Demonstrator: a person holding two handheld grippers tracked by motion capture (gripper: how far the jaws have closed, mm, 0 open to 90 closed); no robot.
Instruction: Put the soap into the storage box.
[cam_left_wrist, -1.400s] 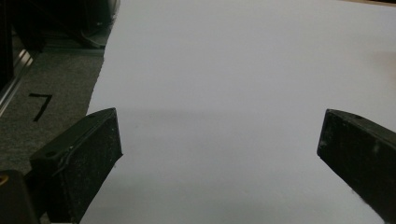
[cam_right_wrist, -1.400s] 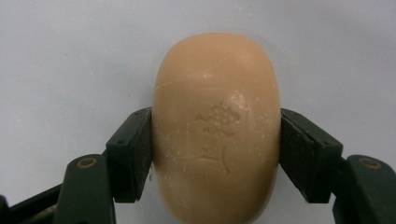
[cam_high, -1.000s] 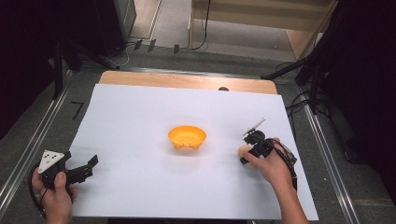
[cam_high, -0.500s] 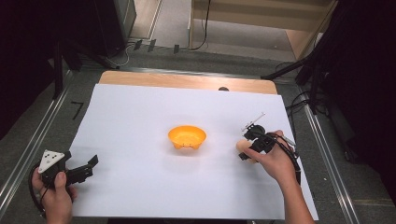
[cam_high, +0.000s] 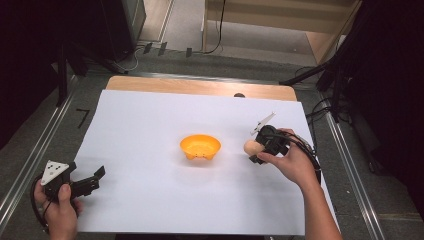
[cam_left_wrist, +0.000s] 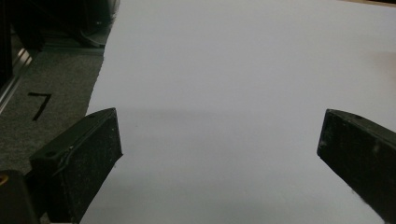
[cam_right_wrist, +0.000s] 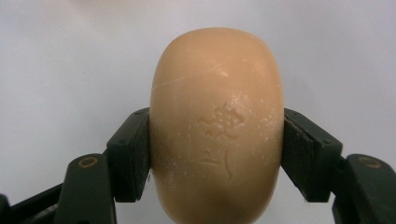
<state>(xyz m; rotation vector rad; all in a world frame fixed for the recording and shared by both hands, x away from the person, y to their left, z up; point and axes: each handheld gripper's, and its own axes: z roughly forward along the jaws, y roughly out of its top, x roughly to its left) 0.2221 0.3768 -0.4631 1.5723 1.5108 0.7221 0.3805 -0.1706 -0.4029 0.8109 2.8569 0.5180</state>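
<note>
Soap (cam_right_wrist: 216, 126): tan oval bar with a stamped mark on its face, clamped between the right gripper (cam_right_wrist: 216, 154) jaws. Pads press on both long sides, and the bar sticks out past the jaws toward the sheet.

In the high view the soap (cam_high: 251, 147) sits at the tip of the right gripper (cam_high: 256, 150), over the right part of the white sheet (cam_high: 150, 125), just right of the bowl (cam_high: 200, 147) and apart from it. No contact between soap and sheet that I can confirm from this angle. The right hand (cam_high: 290, 162) wraps the gripper body, and its cable loops over the wrist.

Bowl: orange, upright, roughly mid-sheet, nothing visible inside.

Left gripper (cam_high: 92, 179): near-left corner of the sheet, held by the left hand (cam_high: 57, 205), grey plate on top. Jaws wide apart, nothing between them. In the left gripper view the left gripper (cam_left_wrist: 219, 154) looks across bare sheet, with its left jaw over the sheet's edge and grey floor beyond.

The sheet lies on a wooden table (cam_high: 200, 86), with a bare strip showing along the far edge. Small dark spot (cam_high: 239, 95) on that strip, can't tell what it is. Black tape mark (cam_high: 82, 117) on the grey floor left of the sheet.
</note>
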